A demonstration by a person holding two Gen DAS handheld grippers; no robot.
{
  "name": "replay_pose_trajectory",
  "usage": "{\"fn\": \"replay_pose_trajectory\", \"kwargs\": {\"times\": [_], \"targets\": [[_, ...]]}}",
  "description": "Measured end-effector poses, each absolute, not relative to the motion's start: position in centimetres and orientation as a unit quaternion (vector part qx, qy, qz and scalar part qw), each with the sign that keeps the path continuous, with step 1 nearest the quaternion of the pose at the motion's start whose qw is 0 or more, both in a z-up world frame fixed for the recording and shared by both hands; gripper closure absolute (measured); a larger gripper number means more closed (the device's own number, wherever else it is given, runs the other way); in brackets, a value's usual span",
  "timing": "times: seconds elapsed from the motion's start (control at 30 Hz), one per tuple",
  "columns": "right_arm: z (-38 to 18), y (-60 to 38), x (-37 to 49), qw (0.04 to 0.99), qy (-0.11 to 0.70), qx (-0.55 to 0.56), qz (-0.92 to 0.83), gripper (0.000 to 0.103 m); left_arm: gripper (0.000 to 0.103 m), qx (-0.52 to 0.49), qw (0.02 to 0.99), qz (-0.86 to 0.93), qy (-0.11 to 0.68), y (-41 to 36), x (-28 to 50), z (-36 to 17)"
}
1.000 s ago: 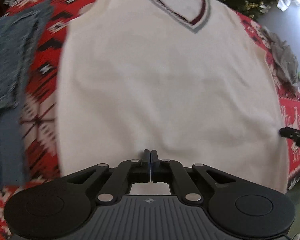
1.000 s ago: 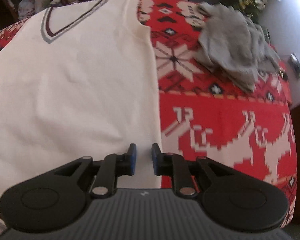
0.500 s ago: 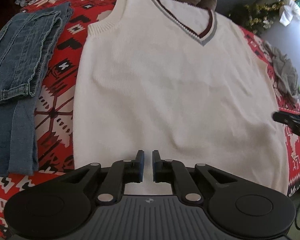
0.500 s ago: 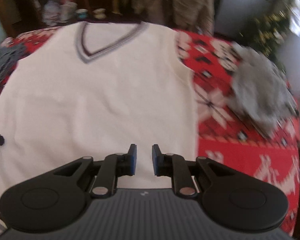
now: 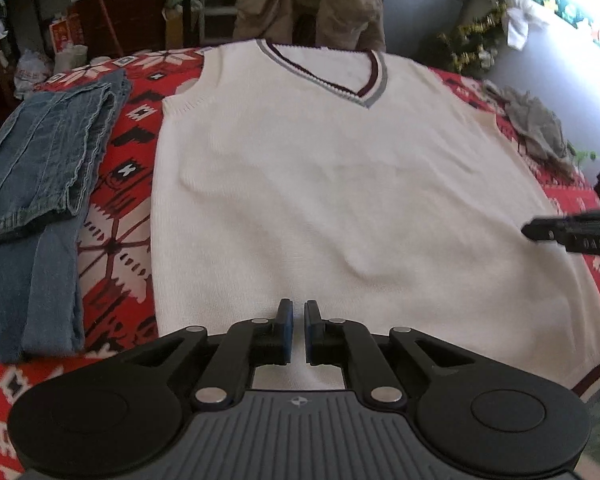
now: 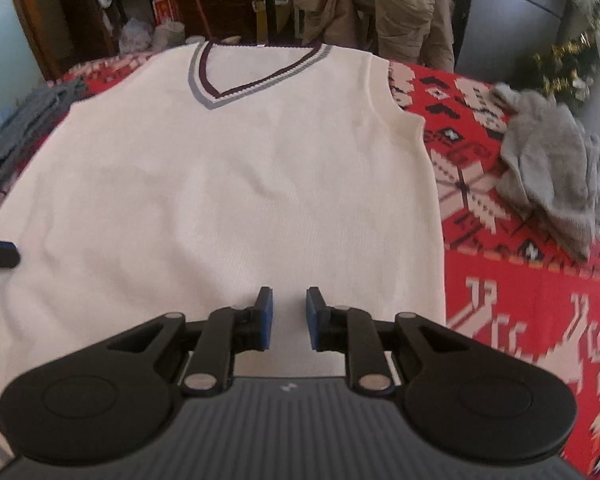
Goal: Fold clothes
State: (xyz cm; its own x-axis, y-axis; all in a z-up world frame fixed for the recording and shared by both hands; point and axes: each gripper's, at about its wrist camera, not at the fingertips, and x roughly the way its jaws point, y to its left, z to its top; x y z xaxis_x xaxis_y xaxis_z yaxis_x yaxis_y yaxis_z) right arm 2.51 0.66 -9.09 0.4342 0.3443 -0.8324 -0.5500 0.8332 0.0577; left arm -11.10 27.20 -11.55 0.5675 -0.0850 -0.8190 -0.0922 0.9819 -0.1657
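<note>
The cream vest is being kept spread flat, neck away, on the red patterned cloth — prob. so its hem and sides can be reached; left of the vest folded jeans are lying, right of it a grey garment is bunched. Both grippers are being held low over the vest's near hem, pointing toward its neck; left gripper — fingers narrowly apart, nothing gripped; right gripper — wider apart, also empty.
</note>
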Motion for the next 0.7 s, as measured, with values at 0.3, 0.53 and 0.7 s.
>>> {"fn": "replay_pose_trajectory", "kwargs": {"times": [0.3, 0.53, 0.7], "targets": [[-5.7, -5.0, -3.2, 0.850, 0.445, 0.005, 0.282, 0.070, 0.096, -0.229, 0.866, -0.014, 0.445, 29.4, -15.9, -10.7], [-4.3, -6.7, -6.8, 0.843, 0.463, -0.017, 0.274, 0.069, 0.096, -0.306, 0.842, -0.014, 0.444, 31.2, -20.2, -9.4], [-4.3, -9.3, -9.0, 0.848, 0.458, 0.035, 0.265, 0.069, 0.096, -0.353, 0.830, -0.002, 0.432, 32.3, -22.4, -11.0]]}}
